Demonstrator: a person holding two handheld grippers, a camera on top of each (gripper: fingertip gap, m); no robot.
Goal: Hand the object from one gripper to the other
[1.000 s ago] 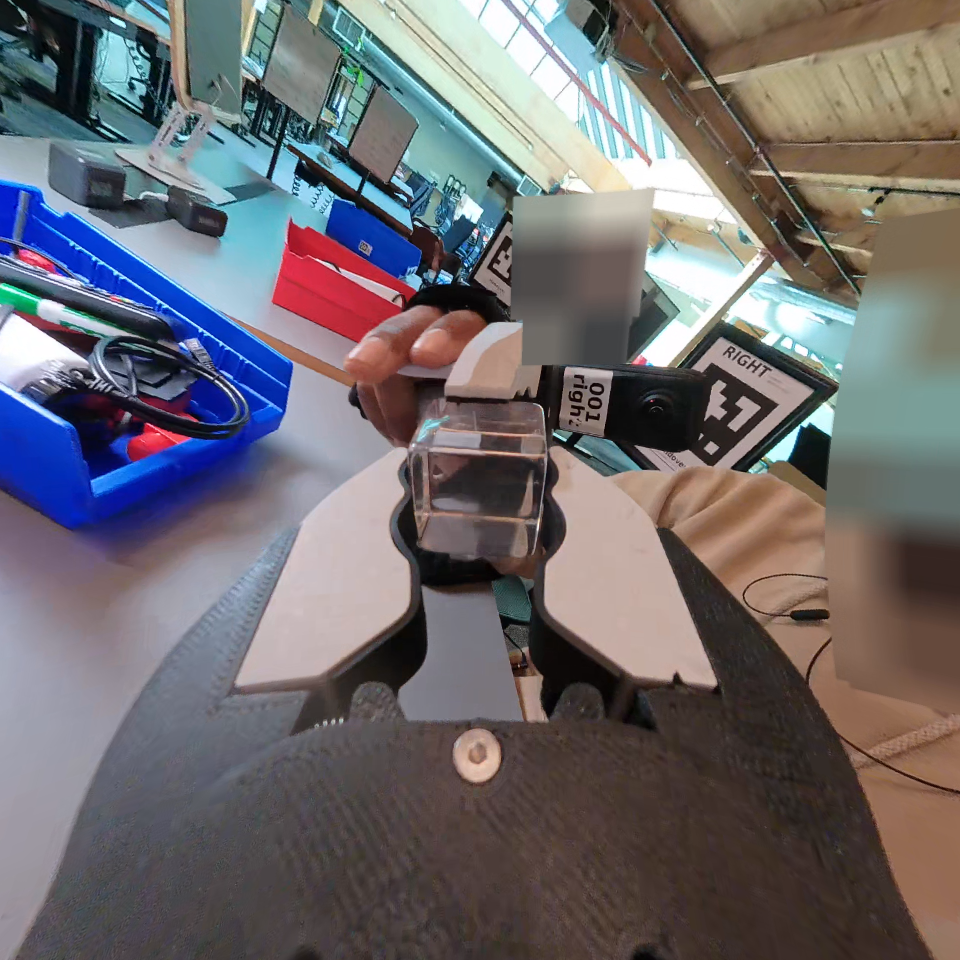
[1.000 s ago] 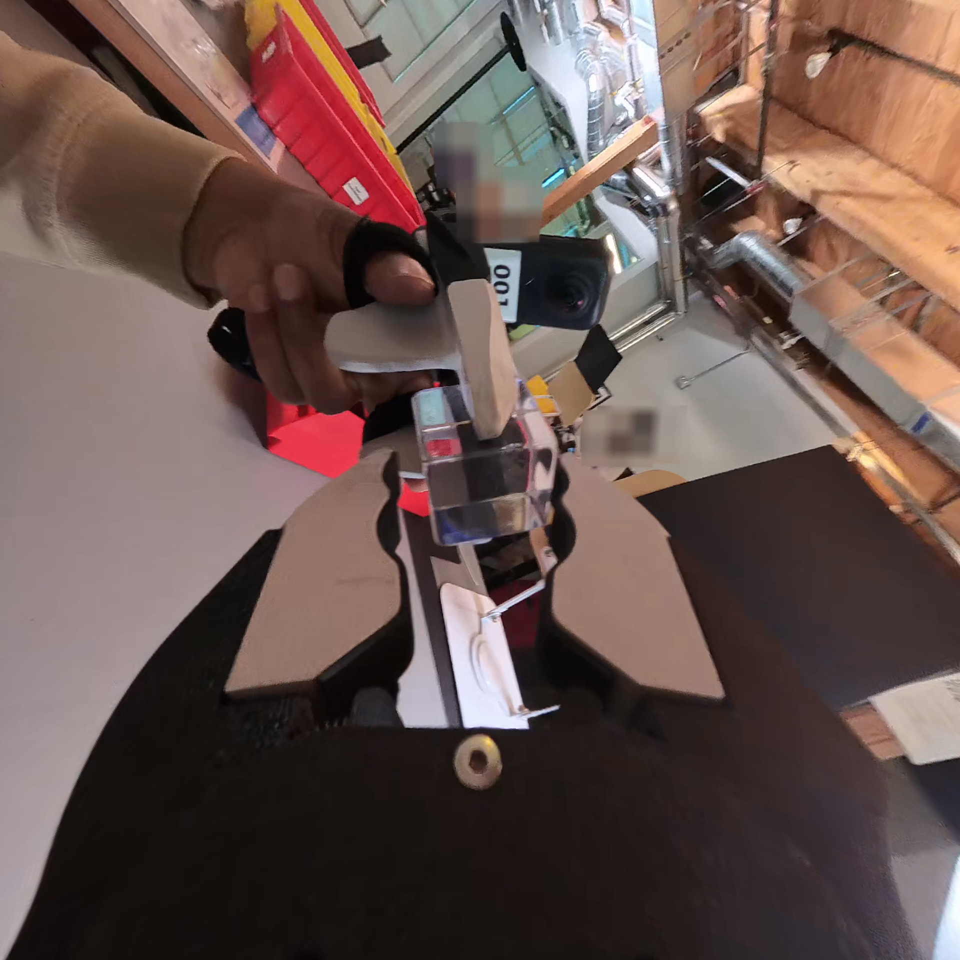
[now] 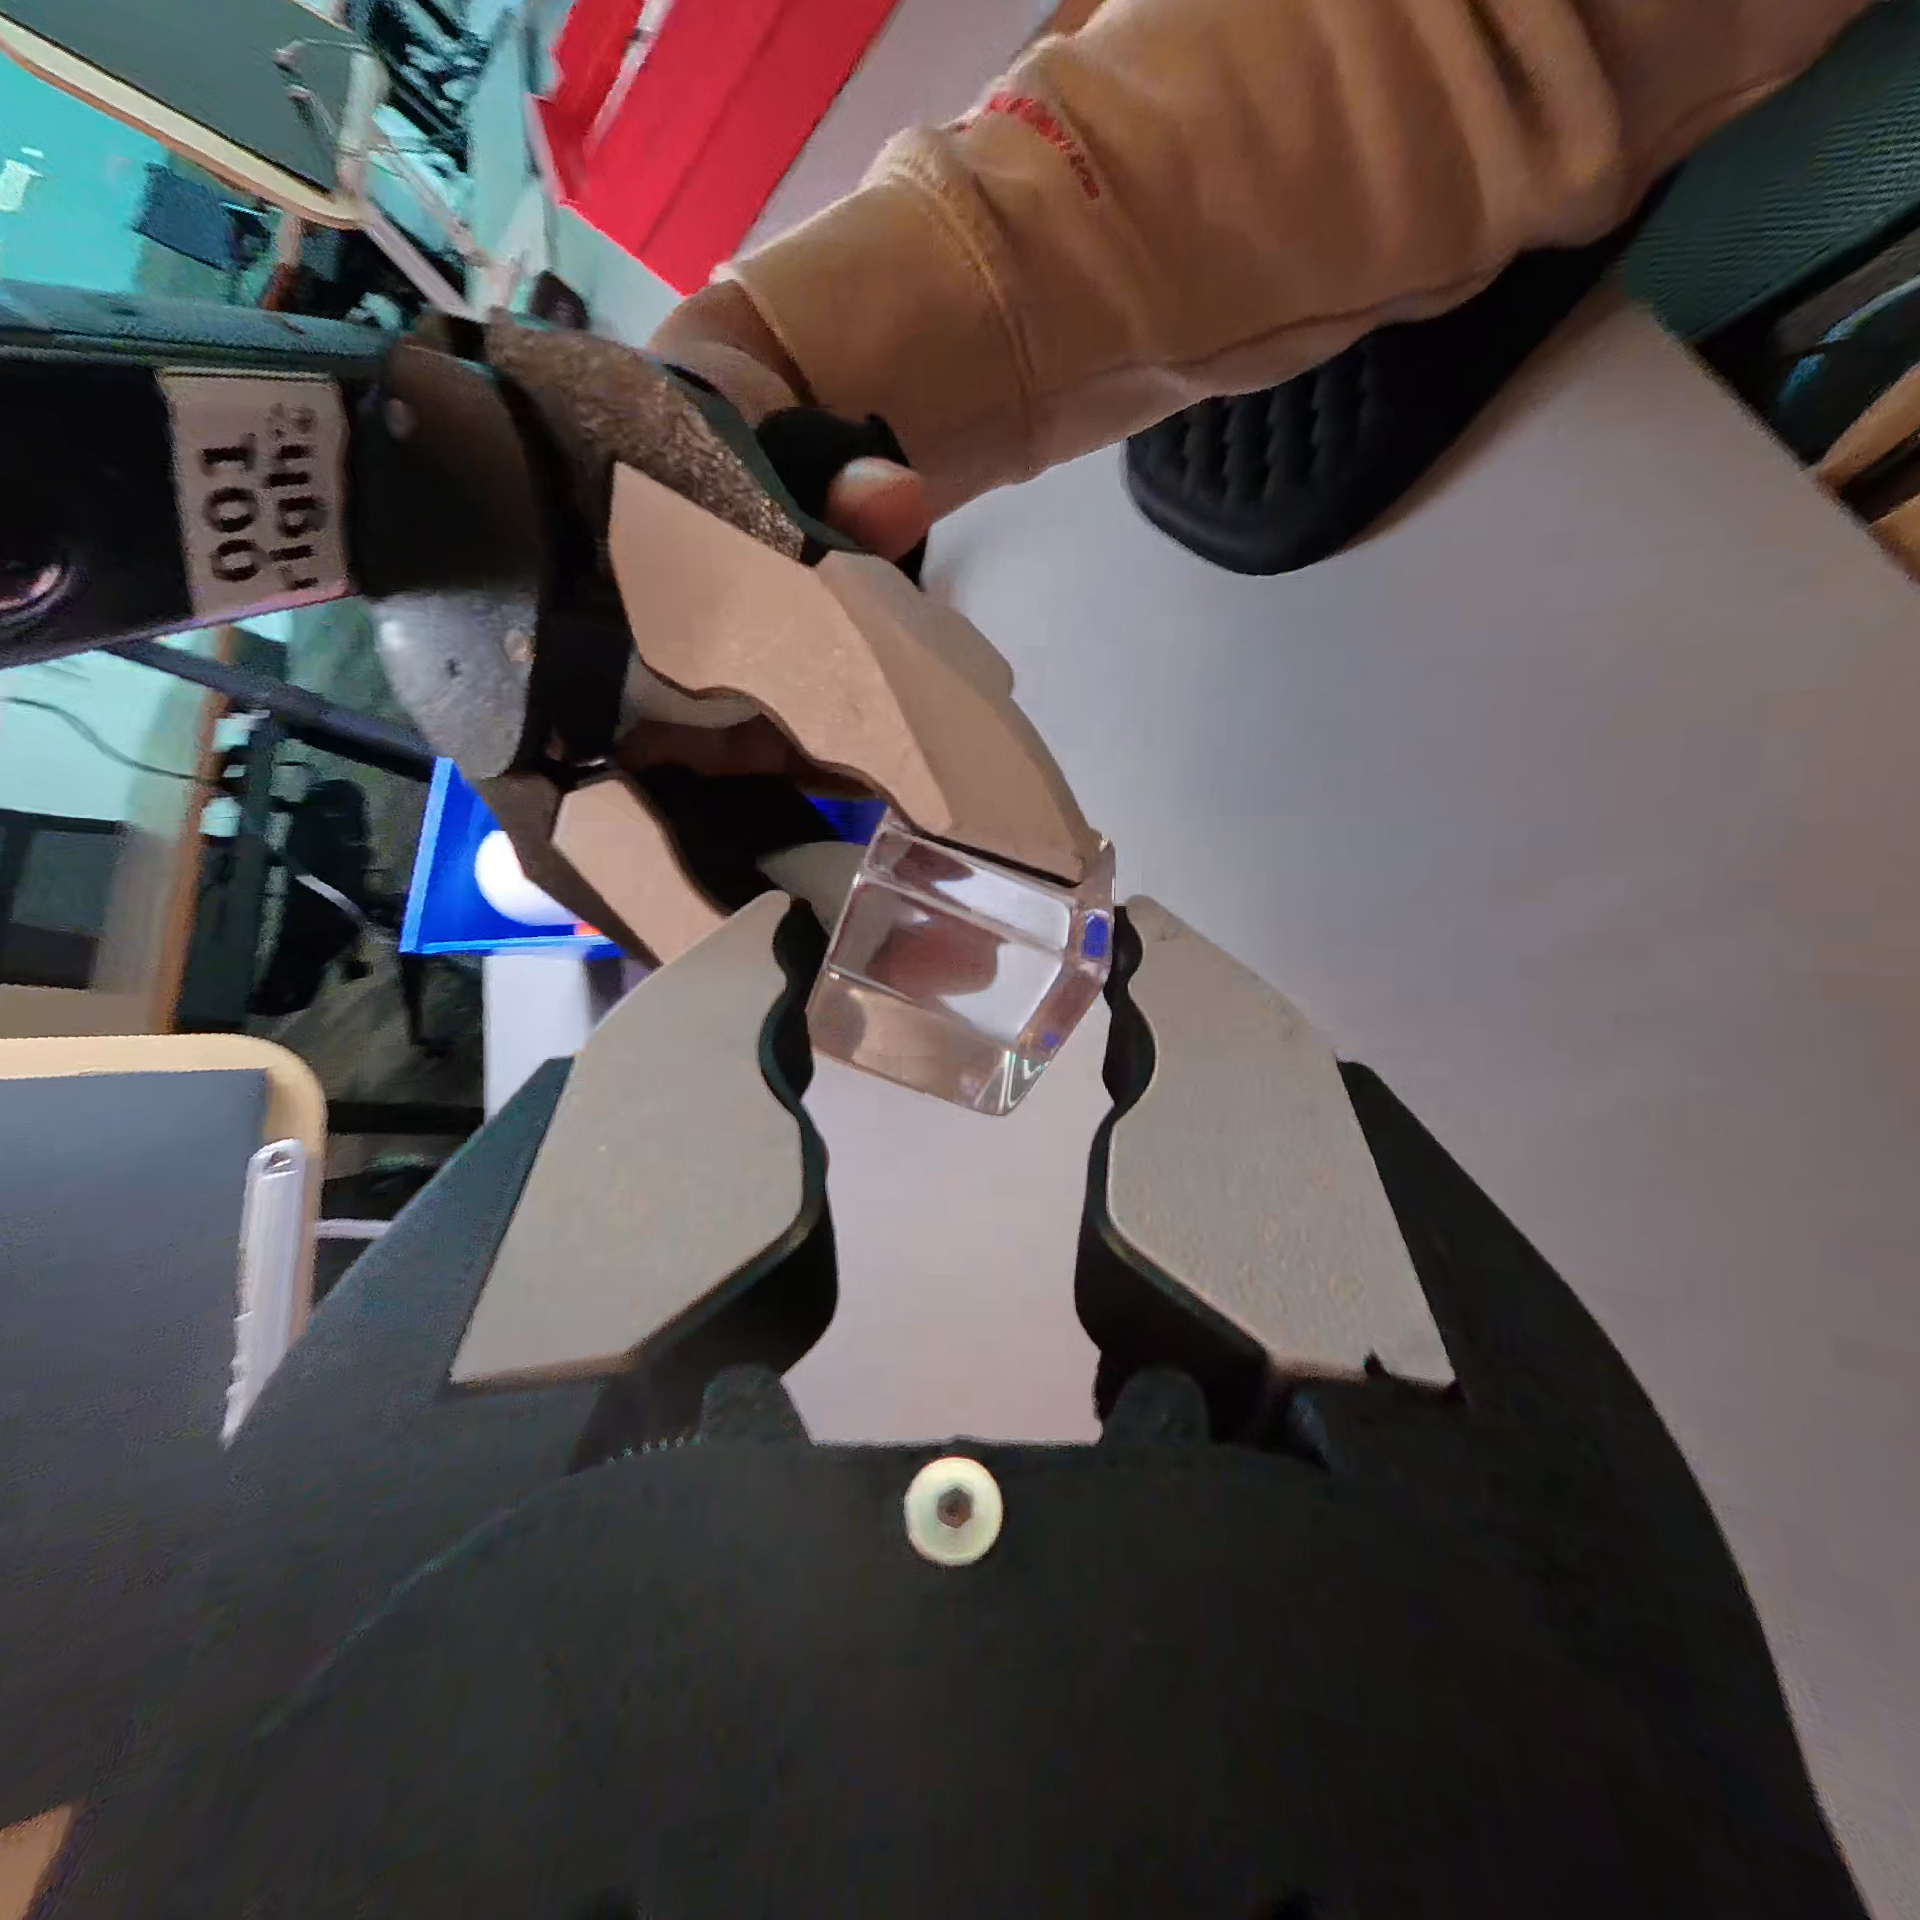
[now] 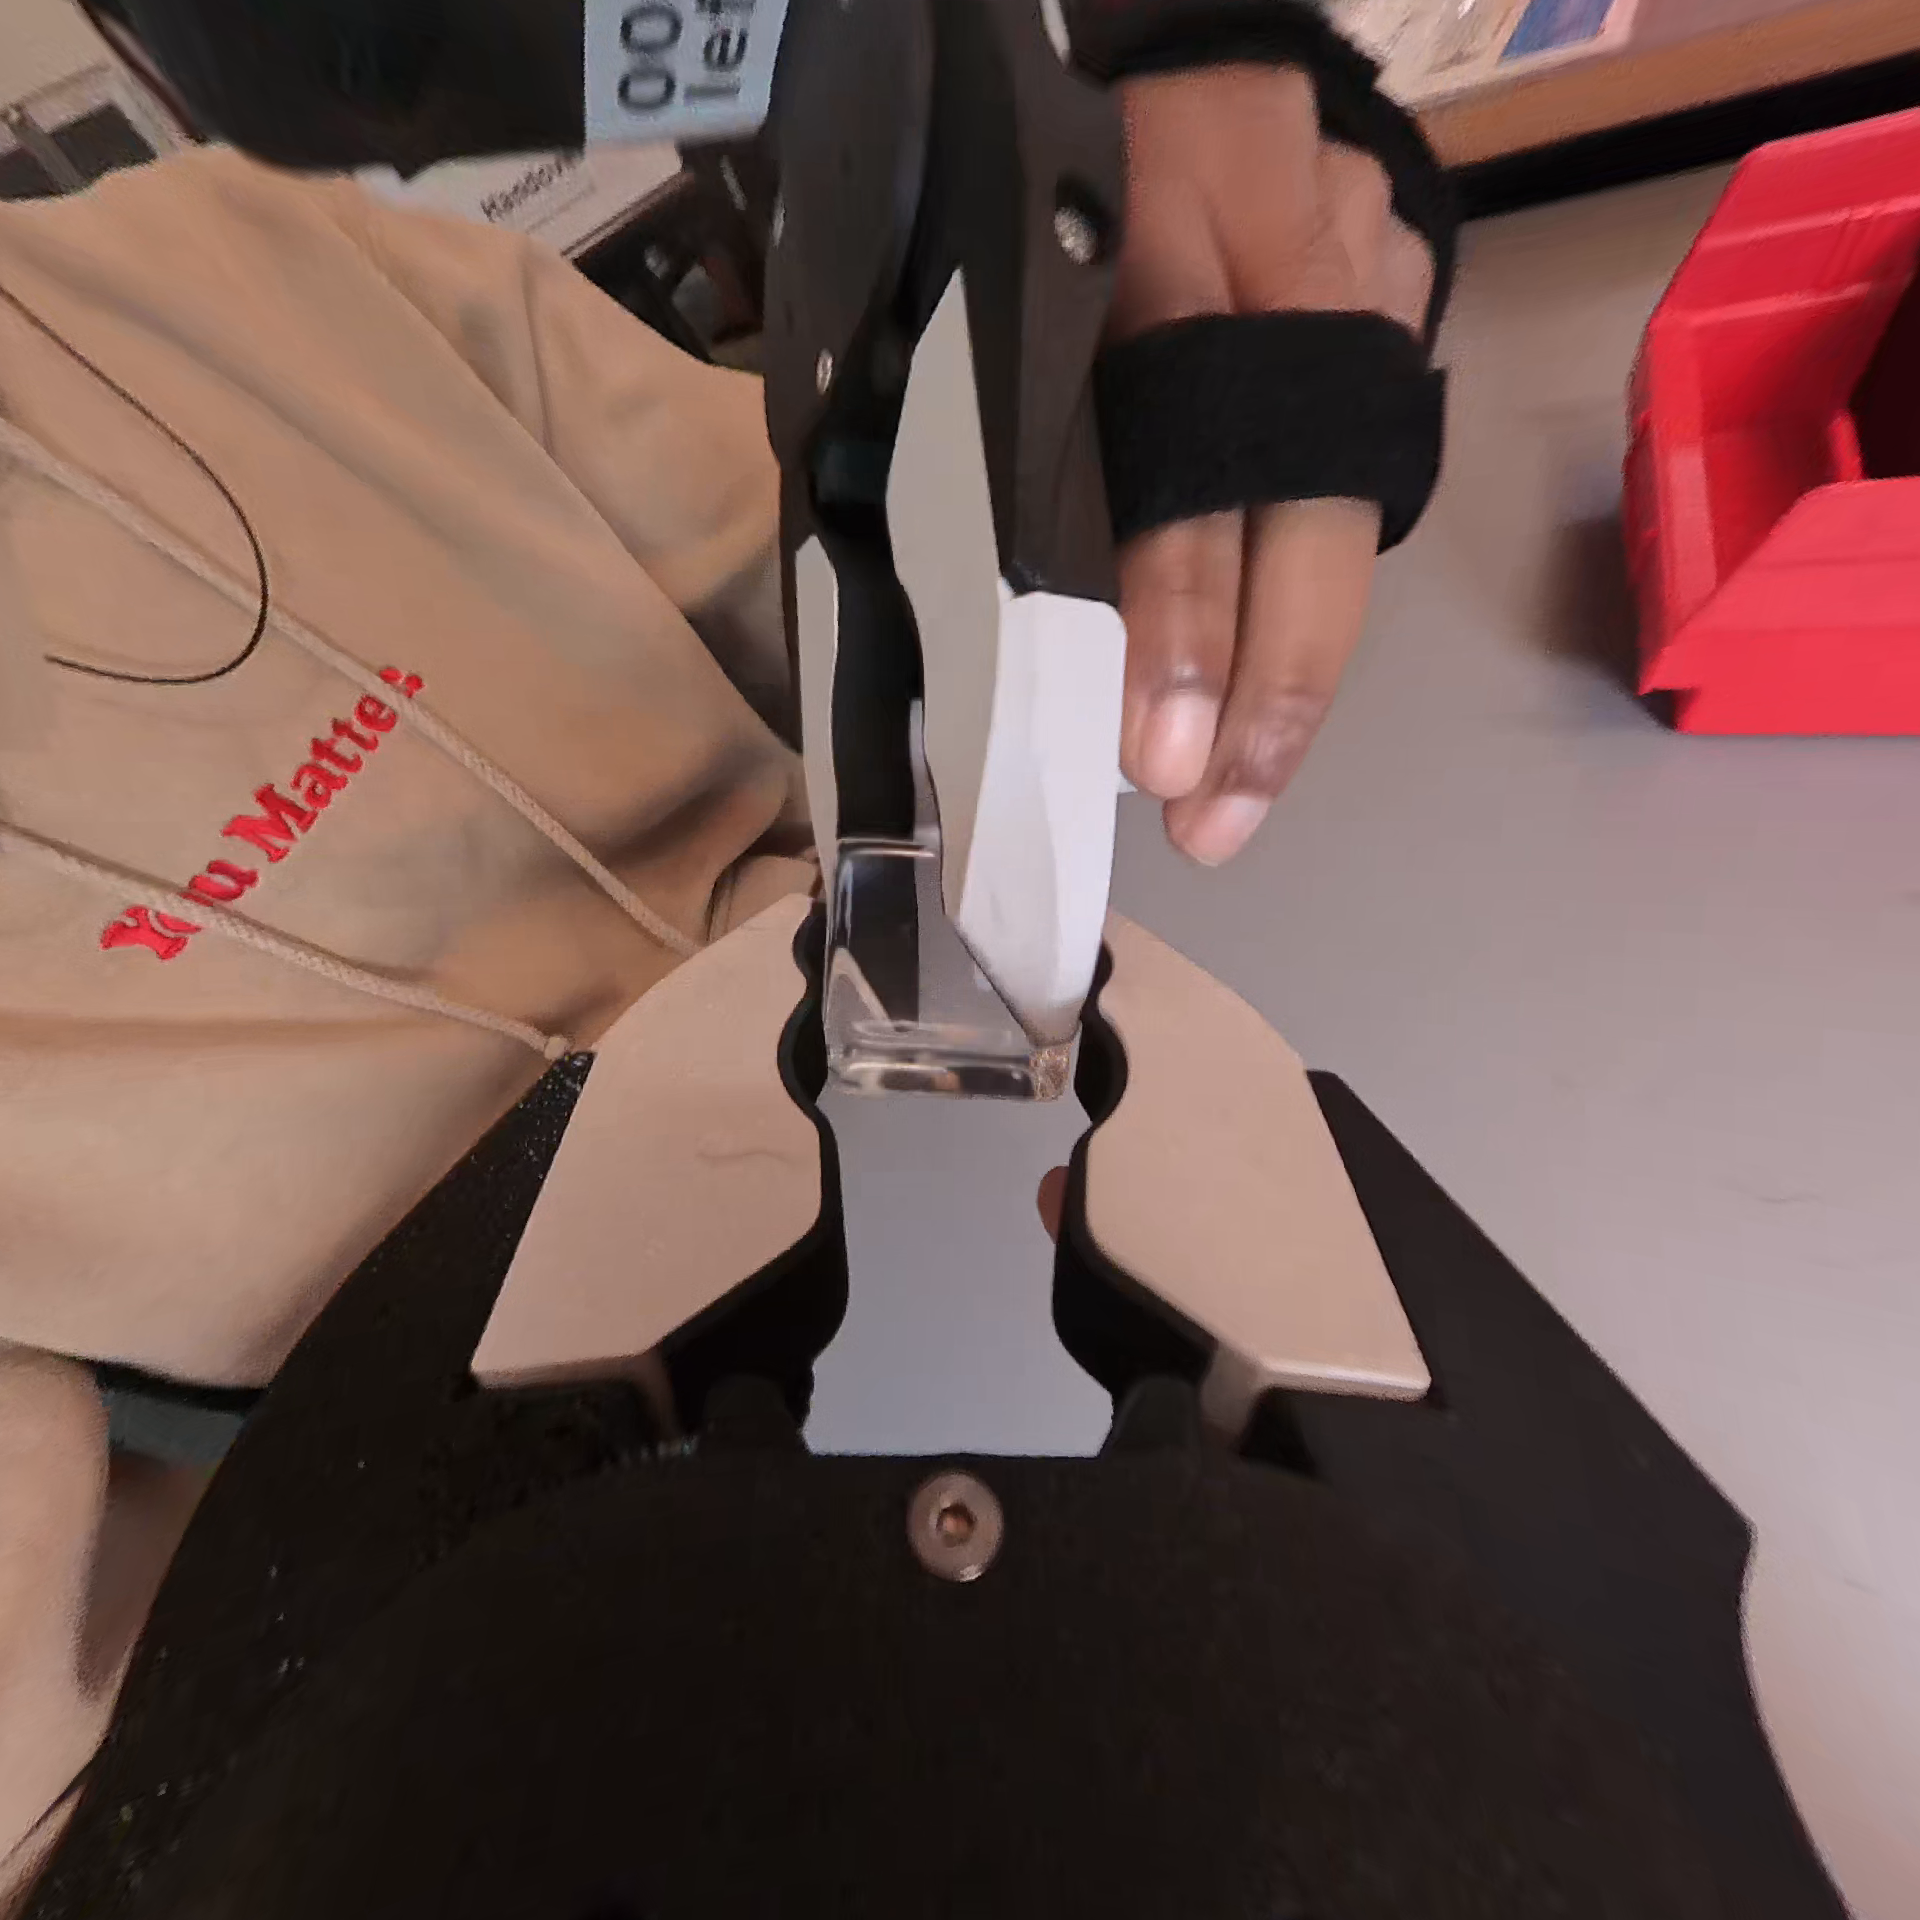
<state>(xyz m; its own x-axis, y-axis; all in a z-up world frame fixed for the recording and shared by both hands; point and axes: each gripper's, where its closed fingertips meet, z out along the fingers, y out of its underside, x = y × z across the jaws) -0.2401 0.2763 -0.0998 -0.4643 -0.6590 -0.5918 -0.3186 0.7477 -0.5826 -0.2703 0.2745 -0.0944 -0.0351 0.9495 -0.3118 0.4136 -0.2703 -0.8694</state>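
A small clear acrylic cube (image 3: 961,977) is held in the air above a pale grey surface (image 3: 1507,831), at the point where two handheld tools meet.

The right tool (image 4: 951,940) is closed on the cube. In its own view, both fingertips press against opposite sides of the cube. In the left wrist view, one of its tan fingers (image 3: 914,748) lies flat across the cube's top face.

The left tool (image 3: 956,920) is narrowly open. Its tips flank the tilted cube, with a thin gap on one side.

A hand (image 4: 1247,436) with a black strap holds the left tool from beyond the cube. A beige sleeve (image 3: 1195,208) stretches away behind the right tool. A red plastic bin (image 4: 1787,436) sits on the surface, well off to the right tool's right.
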